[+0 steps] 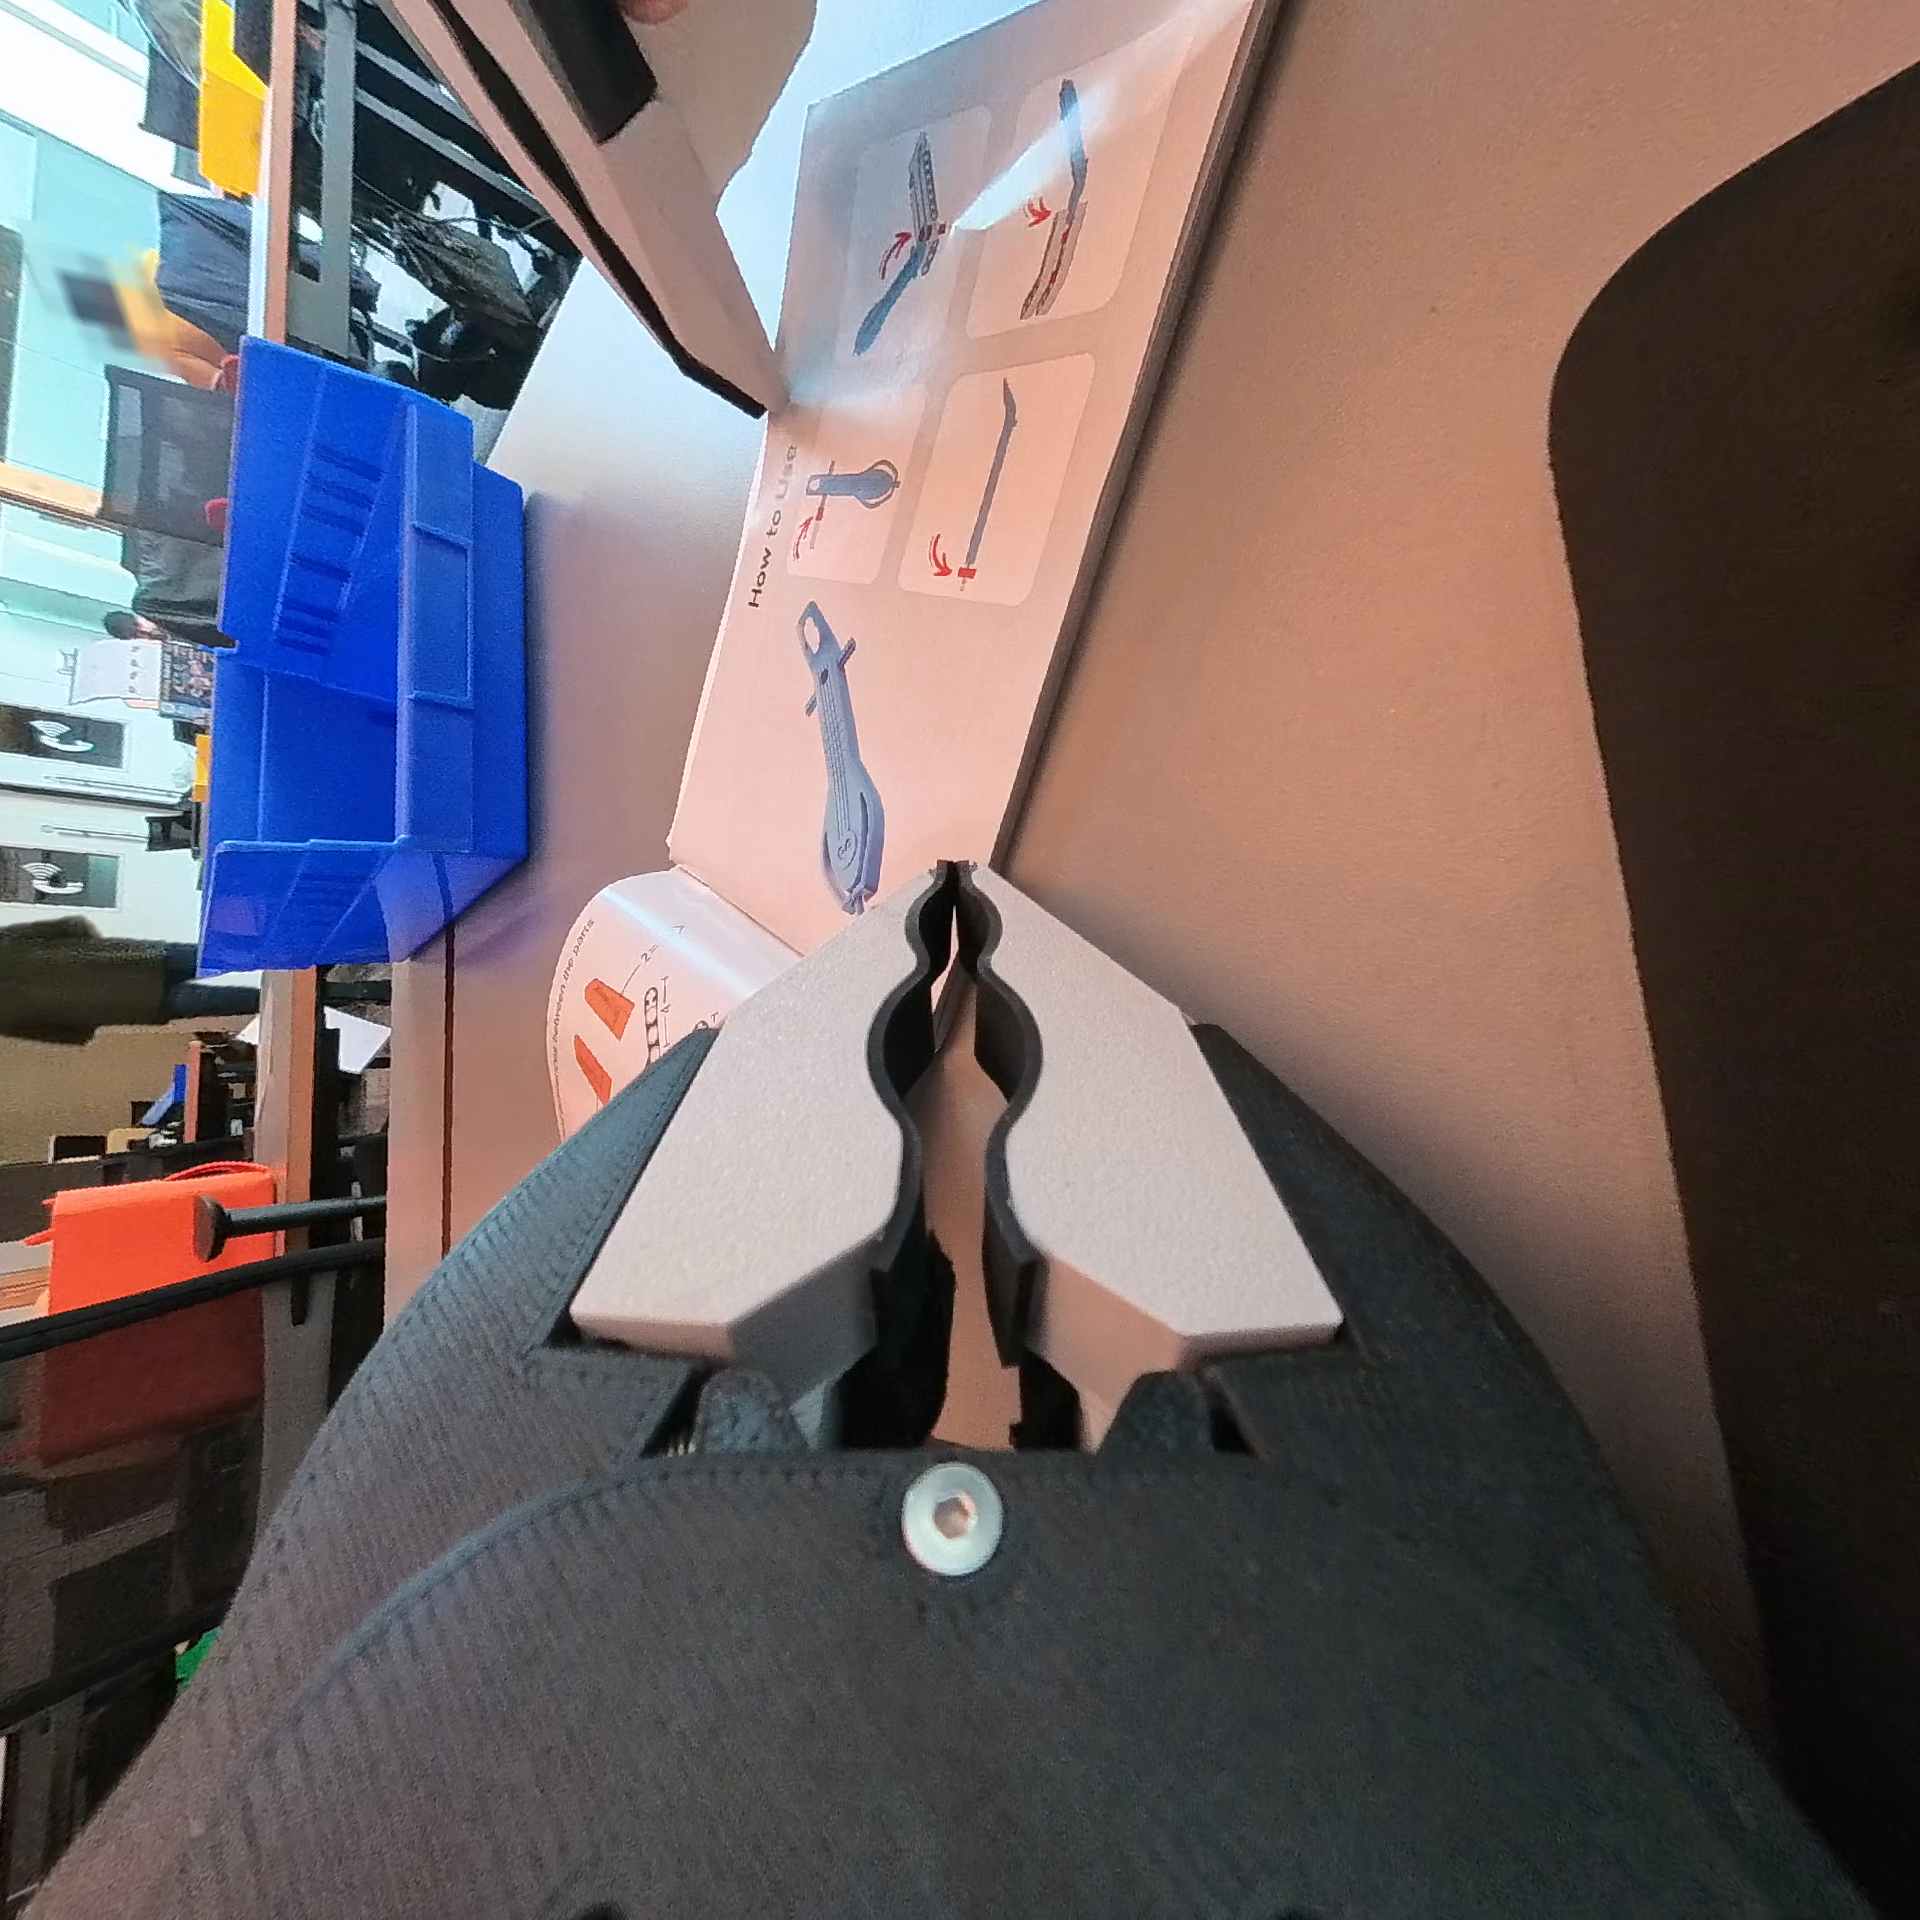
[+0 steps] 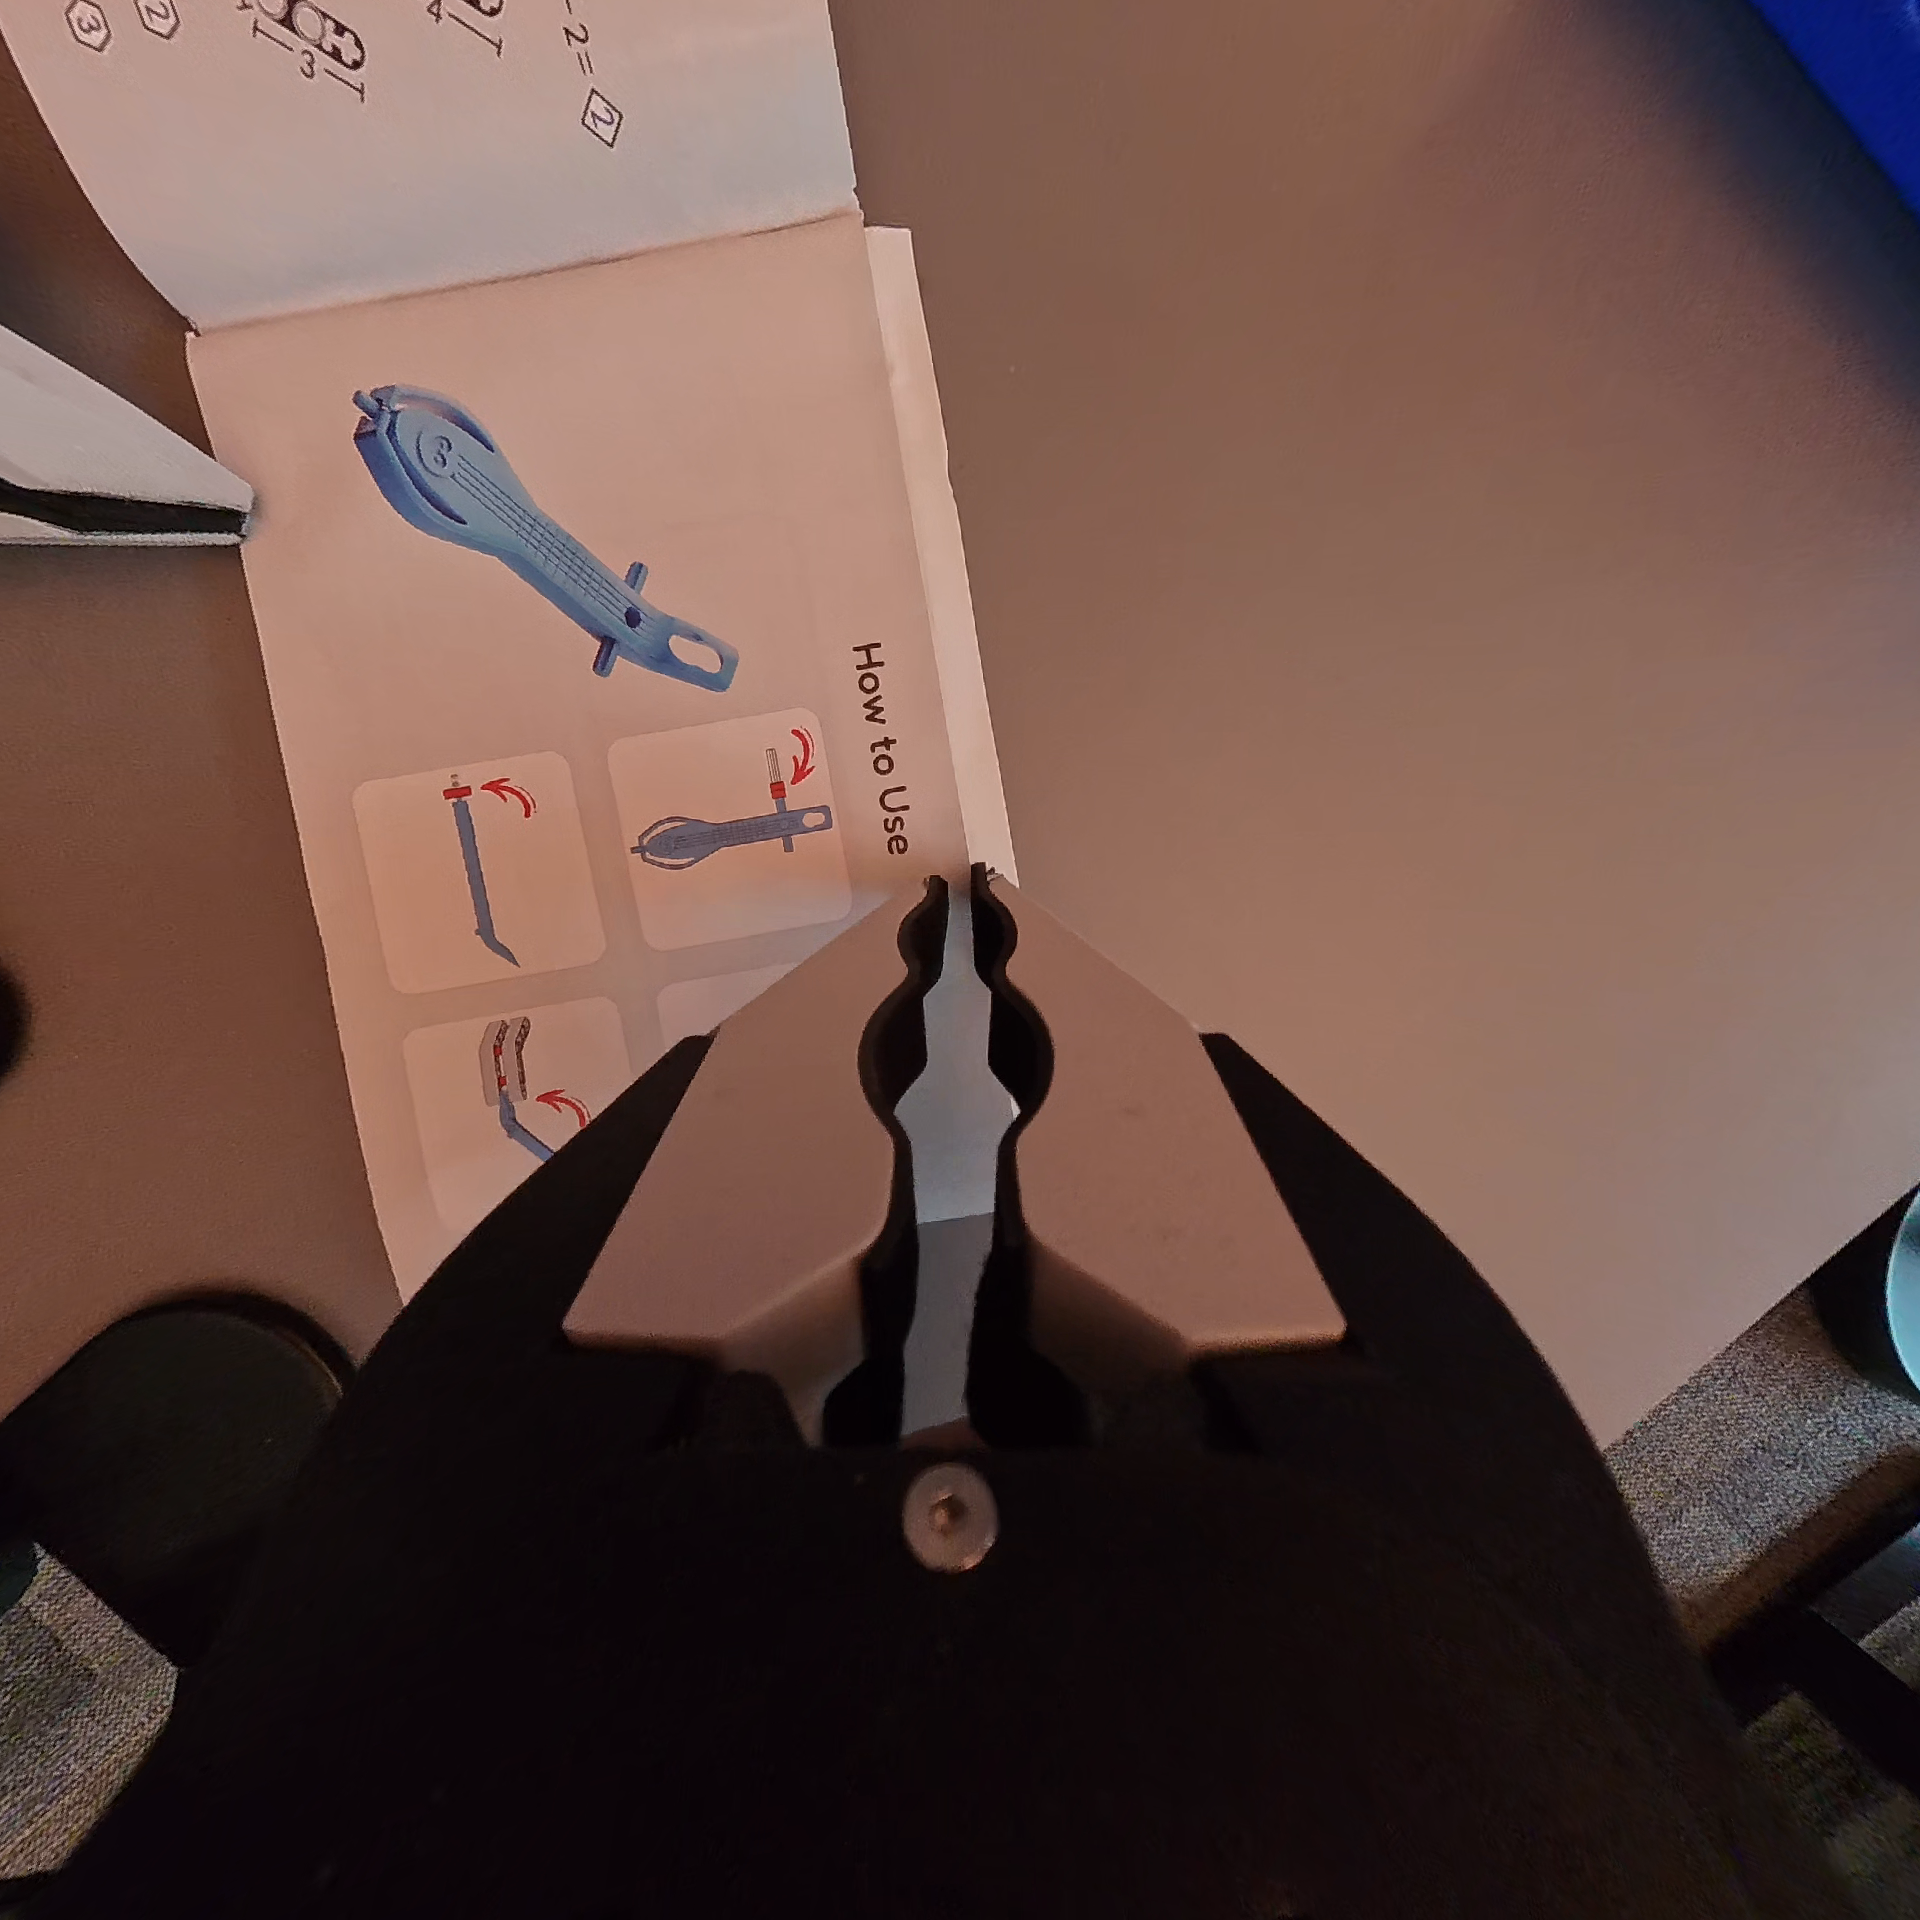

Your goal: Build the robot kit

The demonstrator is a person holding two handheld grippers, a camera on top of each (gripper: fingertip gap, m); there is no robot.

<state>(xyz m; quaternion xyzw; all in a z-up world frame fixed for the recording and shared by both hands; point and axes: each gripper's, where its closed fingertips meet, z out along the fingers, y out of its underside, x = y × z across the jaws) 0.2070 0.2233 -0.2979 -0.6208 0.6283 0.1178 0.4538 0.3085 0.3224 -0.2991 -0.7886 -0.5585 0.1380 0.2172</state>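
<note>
A white printed cardboard panel [image 1: 940, 665] with blue tool drawings lies partly raised off the tan table [image 1: 1299, 727]. My left gripper [image 1: 954, 871] is shut on the panel's end edge, next to the drawing of the tool's head. My right gripper [image 2: 961, 881] is shut on the narrow folded side strip [image 2: 935, 520] of the same panel [image 2: 499, 675]. The right gripper's grey finger also shows in the left wrist view [image 1: 665, 239], meeting the panel's long edge. The left gripper's finger shows in the right wrist view [image 2: 114, 468]. A second curved printed flap [image 2: 436, 156] adjoins the panel.
A blue plastic bin [image 1: 353, 675] stands on the table beyond the panel, and its corner shows in the right wrist view [image 2: 1849, 94]. A dark curved shape [image 1: 1766, 831] lies at the right. An orange object [image 1: 156, 1278] sits off the table. The table edge and grey carpet [image 2: 1766, 1455] are at lower right. There is about 15 cm between the tips of the two grippers.
</note>
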